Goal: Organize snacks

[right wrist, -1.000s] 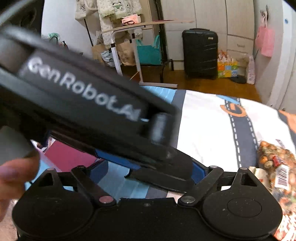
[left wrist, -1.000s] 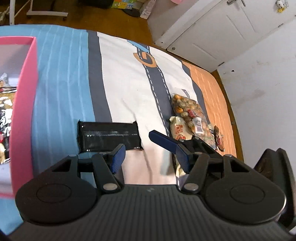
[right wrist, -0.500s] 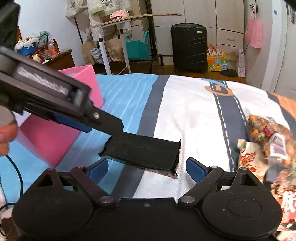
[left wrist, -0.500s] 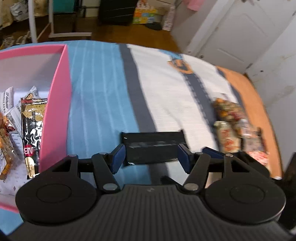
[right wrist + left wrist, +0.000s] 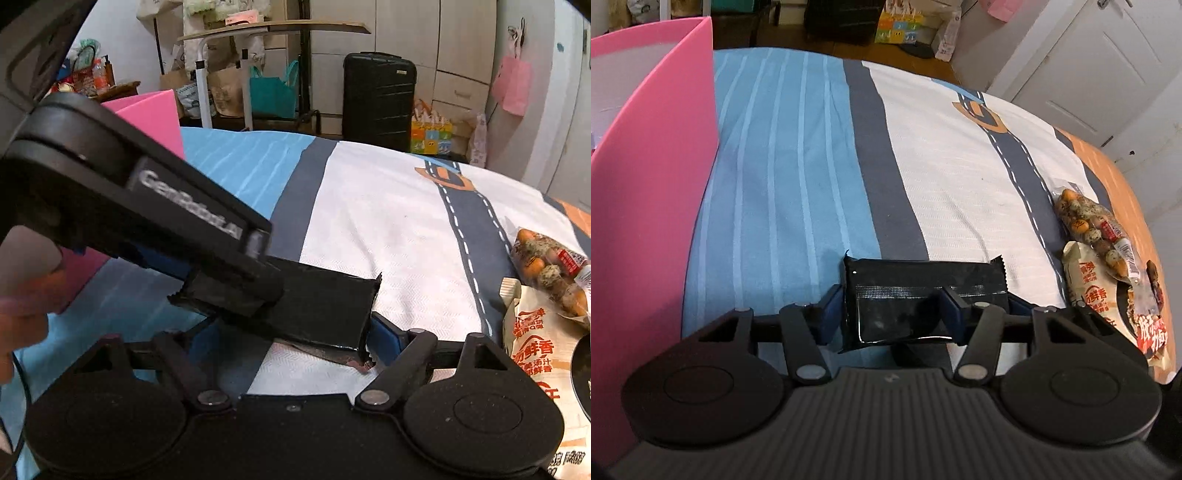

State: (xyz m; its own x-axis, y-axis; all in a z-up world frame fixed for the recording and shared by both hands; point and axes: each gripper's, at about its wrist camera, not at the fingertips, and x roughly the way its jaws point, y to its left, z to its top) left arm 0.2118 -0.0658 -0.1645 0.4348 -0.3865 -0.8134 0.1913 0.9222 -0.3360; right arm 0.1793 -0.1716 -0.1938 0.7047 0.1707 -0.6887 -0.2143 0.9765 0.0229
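A black snack packet (image 5: 905,299) lies low over the striped bedspread. My left gripper (image 5: 892,314) is shut on its near part, blue pads pressed to both sides. In the right wrist view the same packet (image 5: 325,310) shows with the left gripper's body (image 5: 147,206) across it. My right gripper (image 5: 295,336) is open, its blue fingers either side of the packet's near end. A pink box (image 5: 639,221) stands at the left. A clear bag of nuts (image 5: 1093,229) and a beige snack bag (image 5: 1097,291) lie at the right.
The bedspread (image 5: 960,177) has blue, grey, white and orange bands. A black suitcase (image 5: 378,96) and a desk with bags (image 5: 258,55) stand on the floor beyond the bed. White cupboard doors (image 5: 1089,62) are at the far right.
My left gripper moved forward over the black packet and closed on it. The pink box's wall has come close on the left. The right gripper stayed open near the packet.
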